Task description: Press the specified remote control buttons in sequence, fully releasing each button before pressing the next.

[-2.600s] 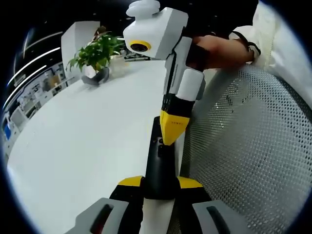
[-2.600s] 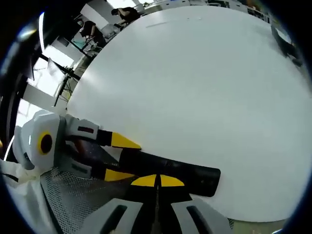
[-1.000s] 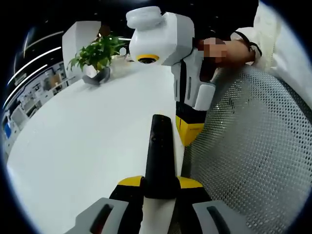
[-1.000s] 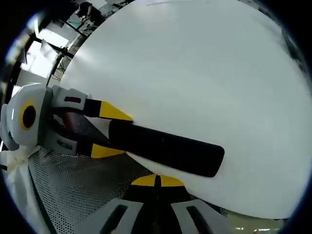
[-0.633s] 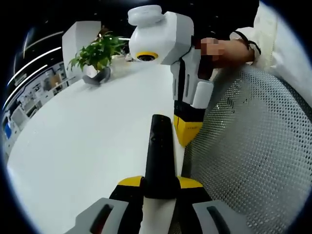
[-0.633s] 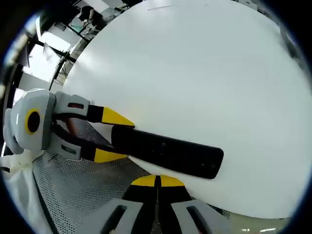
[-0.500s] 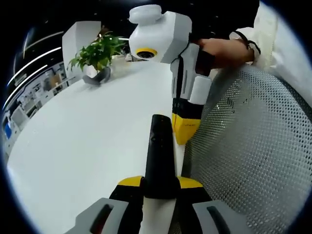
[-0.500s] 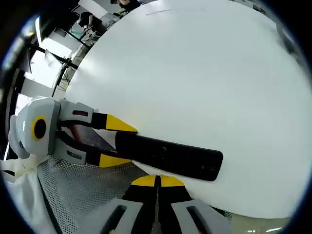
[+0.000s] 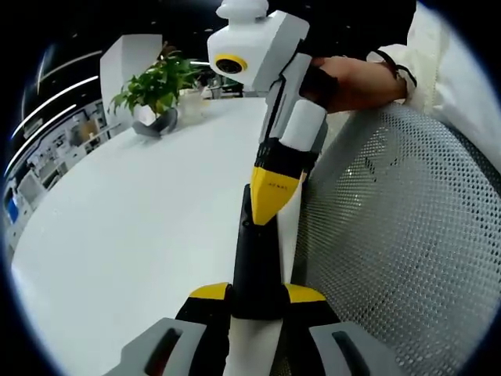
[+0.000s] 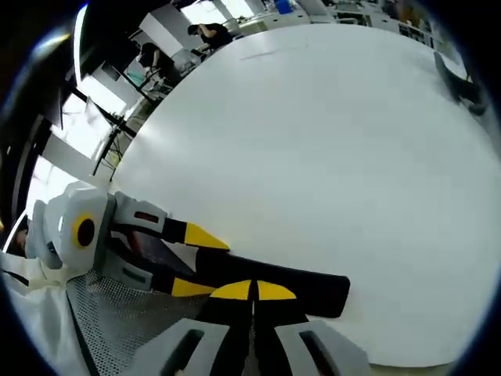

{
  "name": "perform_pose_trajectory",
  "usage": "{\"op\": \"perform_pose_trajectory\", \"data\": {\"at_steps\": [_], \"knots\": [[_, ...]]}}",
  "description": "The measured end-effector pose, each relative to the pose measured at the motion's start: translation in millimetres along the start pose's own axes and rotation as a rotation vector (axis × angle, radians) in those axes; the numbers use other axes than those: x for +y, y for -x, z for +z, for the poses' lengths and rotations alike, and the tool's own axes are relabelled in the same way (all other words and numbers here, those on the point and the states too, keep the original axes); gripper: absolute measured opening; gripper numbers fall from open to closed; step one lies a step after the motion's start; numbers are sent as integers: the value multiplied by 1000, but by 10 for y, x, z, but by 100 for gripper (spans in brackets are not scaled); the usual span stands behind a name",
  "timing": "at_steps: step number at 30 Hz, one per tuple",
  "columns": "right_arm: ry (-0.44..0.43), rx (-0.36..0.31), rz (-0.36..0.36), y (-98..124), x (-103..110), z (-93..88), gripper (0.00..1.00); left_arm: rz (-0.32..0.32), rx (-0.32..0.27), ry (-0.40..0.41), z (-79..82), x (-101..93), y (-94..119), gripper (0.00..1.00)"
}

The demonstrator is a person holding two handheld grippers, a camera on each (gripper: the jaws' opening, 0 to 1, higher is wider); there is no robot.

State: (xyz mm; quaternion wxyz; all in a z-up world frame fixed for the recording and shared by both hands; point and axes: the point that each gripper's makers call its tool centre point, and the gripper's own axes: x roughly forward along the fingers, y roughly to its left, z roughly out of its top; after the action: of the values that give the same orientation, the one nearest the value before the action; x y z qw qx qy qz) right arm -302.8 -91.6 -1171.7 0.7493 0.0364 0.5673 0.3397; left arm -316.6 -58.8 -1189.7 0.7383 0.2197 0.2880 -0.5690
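While the broad white table and the grey mesh chair back at the right of the left gripper view are framed as they were a moment ago, the right gripper has changed position: half a second ago its yellow tip hung beside the far end of the slim black remote control, apart from it, and it now lies over the upper face of that remote, near the centre of the frame. The remote runs up from the bottom centre of the left gripper view, above the table edge and beside the chair, with its near end clamped between the jaws of the left gripper. Seen from the right gripper view, the remote crosses the lower middle of the frame, and the right gripper's own jaws are pressed together, tip down on it. Judged from this, a button press is under way or about to land; actual contact with a button cannot be confirmed. A small green potted plant stands at the upper left.
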Motion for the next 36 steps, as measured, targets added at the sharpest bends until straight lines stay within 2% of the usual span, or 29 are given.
{"op": "perform_pose_trajectory", "data": {"at_steps": [10, 29, 36], "knots": [[25, 20, 35, -77, 64, -9, 0, 1, -1, 2, 3, 4, -2, 25], [31, 19, 12, -122, 14, -13, 0, 1, -3, 0, 7, 4, -6, 25], [22, 18, 24, -120, 12, -7, 0, 1, -2, -1, 9, 12, -9, 25]]}}
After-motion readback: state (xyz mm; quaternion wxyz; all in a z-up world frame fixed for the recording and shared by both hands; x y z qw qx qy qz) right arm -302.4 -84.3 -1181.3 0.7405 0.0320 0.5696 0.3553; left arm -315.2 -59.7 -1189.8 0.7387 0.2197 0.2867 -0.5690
